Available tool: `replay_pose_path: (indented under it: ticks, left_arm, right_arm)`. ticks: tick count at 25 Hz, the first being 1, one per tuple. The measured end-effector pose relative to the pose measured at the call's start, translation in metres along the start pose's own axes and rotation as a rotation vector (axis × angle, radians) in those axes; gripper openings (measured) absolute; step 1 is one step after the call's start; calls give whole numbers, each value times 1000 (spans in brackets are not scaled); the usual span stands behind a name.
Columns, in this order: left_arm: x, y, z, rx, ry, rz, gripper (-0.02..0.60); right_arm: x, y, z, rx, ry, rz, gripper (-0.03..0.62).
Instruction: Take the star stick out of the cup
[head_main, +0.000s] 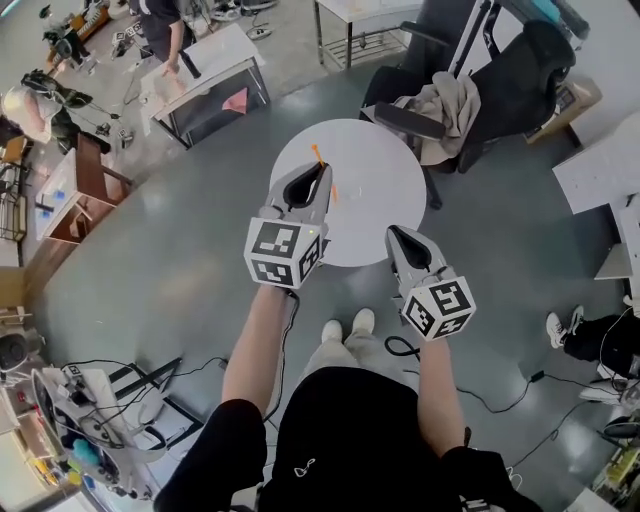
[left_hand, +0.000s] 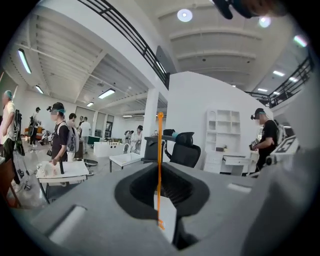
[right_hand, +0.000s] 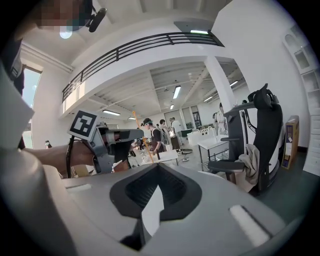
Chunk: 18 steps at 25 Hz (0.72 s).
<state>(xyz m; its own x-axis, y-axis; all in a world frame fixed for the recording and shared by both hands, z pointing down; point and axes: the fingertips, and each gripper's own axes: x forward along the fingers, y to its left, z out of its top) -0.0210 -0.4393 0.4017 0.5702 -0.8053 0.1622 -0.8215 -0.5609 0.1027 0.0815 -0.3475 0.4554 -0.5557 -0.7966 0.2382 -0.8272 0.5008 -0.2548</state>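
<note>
Left gripper view: left gripper (left_hand: 160, 200) is pinched narrow on the star stick (left_hand: 160, 150), which runs straight out past its tips. No cup in any view, so the stick looks already out. Right gripper (right_hand: 151, 202) is closed, empty. Next: lower it steadily, keep the pinch.

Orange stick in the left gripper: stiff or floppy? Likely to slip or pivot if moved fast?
Probably stiff: the orange stick runs straight up, unsupported, with no visible sag. Likely very light, being so thin. The left gripper pinches it only near its lower end, so it could pivot or slip in a quick swing; move gently.
</note>
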Motion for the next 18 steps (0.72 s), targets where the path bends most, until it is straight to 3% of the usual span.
replay_pose_path:
  ticks: [6,18]
  left_arm:
    - [-35,-19,28,6,-54,-9,20]
    - [-111,-26,28,-101,-119,97,20]
  right_arm:
    - [11,18,24,-37,-43,34,6]
    - [16,43,63,-140,-117,41,6]
